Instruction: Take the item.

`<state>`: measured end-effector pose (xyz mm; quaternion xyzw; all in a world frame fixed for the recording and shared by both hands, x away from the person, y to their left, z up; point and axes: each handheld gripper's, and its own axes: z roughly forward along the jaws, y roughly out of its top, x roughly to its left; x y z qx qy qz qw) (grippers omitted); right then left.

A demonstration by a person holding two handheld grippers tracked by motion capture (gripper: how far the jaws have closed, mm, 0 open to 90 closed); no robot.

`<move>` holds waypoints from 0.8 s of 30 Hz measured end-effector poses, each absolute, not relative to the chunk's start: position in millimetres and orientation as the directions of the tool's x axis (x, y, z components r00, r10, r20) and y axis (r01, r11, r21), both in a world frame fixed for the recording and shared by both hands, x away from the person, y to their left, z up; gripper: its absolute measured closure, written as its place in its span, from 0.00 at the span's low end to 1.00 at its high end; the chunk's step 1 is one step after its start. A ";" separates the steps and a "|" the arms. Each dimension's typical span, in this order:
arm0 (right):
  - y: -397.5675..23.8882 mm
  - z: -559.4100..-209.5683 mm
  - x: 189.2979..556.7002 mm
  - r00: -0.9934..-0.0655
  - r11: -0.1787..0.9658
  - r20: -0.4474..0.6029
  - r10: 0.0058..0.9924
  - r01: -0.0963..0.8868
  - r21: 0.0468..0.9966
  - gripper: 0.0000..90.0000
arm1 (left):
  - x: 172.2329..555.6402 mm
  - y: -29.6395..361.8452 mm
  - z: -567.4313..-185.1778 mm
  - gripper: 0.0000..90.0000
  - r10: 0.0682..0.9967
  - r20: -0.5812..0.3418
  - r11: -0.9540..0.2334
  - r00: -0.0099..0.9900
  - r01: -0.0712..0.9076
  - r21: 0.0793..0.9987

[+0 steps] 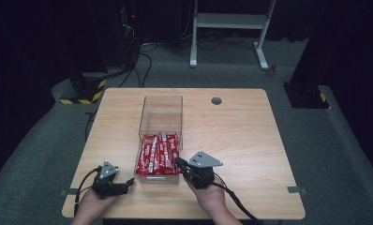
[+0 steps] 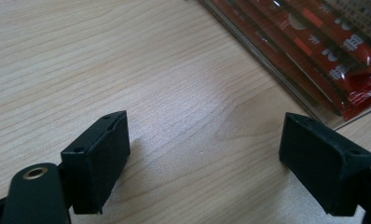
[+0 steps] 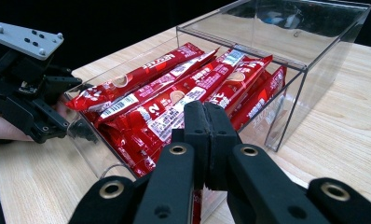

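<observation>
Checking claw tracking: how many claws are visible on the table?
2. The left claw, jaws open, rests on the table left of the clear drawer. The right claw, jaws shut and empty, sits at the drawer's front right corner above the red packets.

Two hands, one gripper wide, one closed.

The left hand (image 1: 92,206) comes in from the bottom edge and holds the left gripper (image 1: 126,183) low and level, its tips turned to the right; in the left gripper view its two black jaws stand far apart with nothing between them. The right hand (image 1: 212,194) holds the right gripper (image 1: 179,161) angled forward and to the left, the grey three-cornered plate on top; in the right gripper view its jaws are pressed flat together, gripping nothing.
</observation>
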<state>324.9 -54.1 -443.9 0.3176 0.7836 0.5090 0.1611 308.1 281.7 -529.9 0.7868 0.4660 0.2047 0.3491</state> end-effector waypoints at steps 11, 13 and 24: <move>-54.7 -443.7 324.1 -0.750 0.271 0.073 0.657 0.325 0.906 1.00 | 308.0 281.7 -529.9 0.18 0.876 -0.003 -0.322 0.482 0.590 0.740; -56.2 -442.1 324.2 -0.751 0.266 0.071 0.656 0.318 0.910 1.00 | 308.0 281.7 -529.9 0.18 0.876 -0.003 -0.322 0.482 0.590 0.740; -60.9 -438.1 324.2 -0.745 0.249 0.076 0.663 0.315 0.916 1.00 | 308.0 281.7 -529.9 0.18 0.876 -0.003 -0.322 0.482 0.590 0.740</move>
